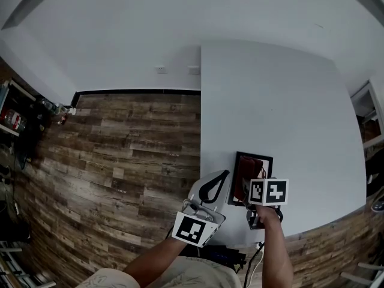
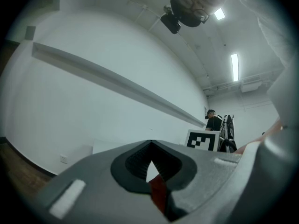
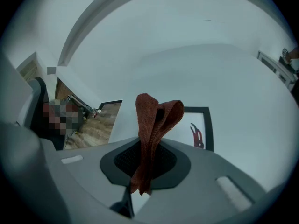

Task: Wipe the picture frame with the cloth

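Observation:
A black picture frame (image 1: 238, 162) lies flat near the front edge of the white table (image 1: 282, 101). In the right gripper view its white picture with a red figure (image 3: 197, 135) shows inside the black border (image 3: 209, 129). My right gripper (image 1: 255, 183) hangs over the frame, shut on a rust-red cloth (image 3: 152, 125) that stands up folded from the jaws; the cloth (image 1: 251, 170) covers part of the picture. Just left of the frame, my left gripper (image 1: 212, 188) is shut and holds nothing. In its own view the left gripper (image 2: 150, 171) tilts up toward the wall, with a red sliver behind the gap.
Wood floor (image 1: 120, 155) lies left of the table, whose left edge runs beside the frame. Shelves with small items (image 1: 15, 119) stand far left, a cabinet (image 1: 369, 125) far right. Cables (image 1: 252, 260) hang below the front edge. A person (image 2: 213, 121) stands far off.

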`<state>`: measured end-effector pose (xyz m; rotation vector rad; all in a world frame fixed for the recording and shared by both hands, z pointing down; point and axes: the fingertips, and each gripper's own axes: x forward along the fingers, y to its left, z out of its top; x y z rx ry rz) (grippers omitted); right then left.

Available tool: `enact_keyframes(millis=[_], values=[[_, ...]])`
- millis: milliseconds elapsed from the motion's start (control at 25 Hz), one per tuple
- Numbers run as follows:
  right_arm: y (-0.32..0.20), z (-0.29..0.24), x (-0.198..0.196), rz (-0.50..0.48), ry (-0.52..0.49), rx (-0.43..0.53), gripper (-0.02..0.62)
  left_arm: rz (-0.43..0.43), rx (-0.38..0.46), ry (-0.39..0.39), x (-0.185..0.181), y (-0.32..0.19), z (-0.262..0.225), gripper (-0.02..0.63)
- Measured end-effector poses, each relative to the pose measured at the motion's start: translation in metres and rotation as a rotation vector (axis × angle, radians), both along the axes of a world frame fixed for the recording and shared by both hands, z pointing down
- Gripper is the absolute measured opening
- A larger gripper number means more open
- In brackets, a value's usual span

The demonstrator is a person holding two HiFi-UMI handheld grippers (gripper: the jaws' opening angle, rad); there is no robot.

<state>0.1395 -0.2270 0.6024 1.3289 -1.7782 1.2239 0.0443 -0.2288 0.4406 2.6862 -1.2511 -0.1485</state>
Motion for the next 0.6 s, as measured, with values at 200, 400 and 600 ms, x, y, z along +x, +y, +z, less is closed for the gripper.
enact_keyframes(millis=[200, 400, 600], values=[[0.0, 0.017, -0.011, -0.012, 0.013, -0.041, 0.061, -0.017, -0.001, -0.009, -0.01, -0.003, 0.0, 0.003], [0.0, 0.027, -0.01, -0.008, 0.036, -0.051, 0.061, -0.027, -0.004, -0.009, -0.016, -0.004, 0.002, 0.002], [0.001, 0.029, -0.007, 0.003, 0.027, -0.058, 0.061, -0.017, -0.007, -0.01, -0.012, -0.003, 0.004, 0.002]])
